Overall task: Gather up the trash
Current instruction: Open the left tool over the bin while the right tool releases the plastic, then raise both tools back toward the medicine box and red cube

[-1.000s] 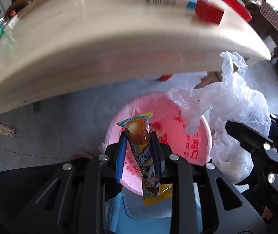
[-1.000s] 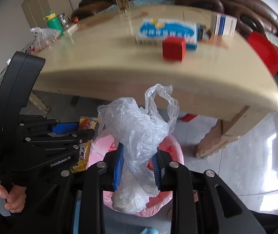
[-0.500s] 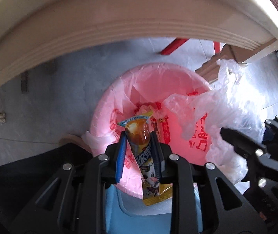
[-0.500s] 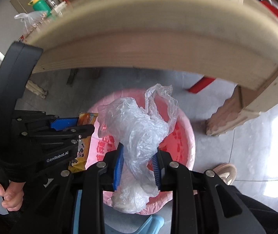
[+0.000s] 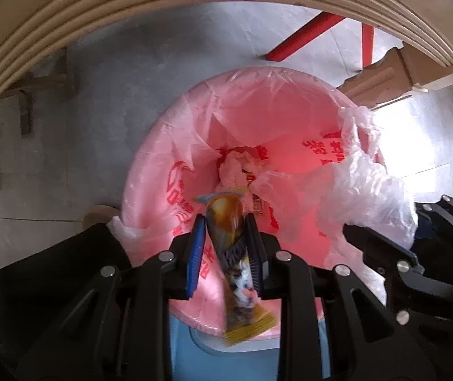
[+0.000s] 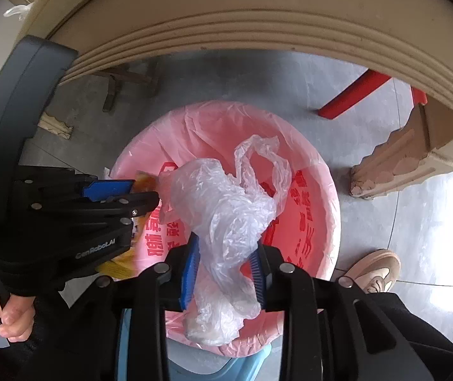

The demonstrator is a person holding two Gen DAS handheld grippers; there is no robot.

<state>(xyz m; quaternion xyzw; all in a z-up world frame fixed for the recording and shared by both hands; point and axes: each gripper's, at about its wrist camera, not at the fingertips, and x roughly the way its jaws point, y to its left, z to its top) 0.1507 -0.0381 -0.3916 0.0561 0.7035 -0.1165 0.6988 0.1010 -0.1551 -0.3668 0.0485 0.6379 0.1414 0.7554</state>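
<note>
A bin lined with a pink bag (image 5: 290, 117) stands on the floor below me; it also shows in the right wrist view (image 6: 315, 203). My left gripper (image 5: 225, 247) is over its near rim, jaws a little apart, with a yellow-brown snack wrapper (image 5: 231, 247) between them, blurred and tilted. My right gripper (image 6: 223, 263) is shut on a crumpled clear plastic bag (image 6: 223, 203) held over the bin. That bag shows at the right of the left wrist view (image 5: 366, 190). Crumpled trash (image 5: 233, 168) lies at the bin's bottom.
The beige table edge (image 6: 258, 22) arches overhead, its carved leg (image 6: 398, 155) standing right of the bin. A red stool leg (image 5: 302, 35) is behind the bin. A tan shoe (image 6: 375, 270) rests on the grey floor. A blue stool (image 5: 226, 362) is under the grippers.
Both grippers have dropped below the table edge and closer over the bin. The left jaws have parted slightly and the wrapper now looks blurred and slanted between them.
</note>
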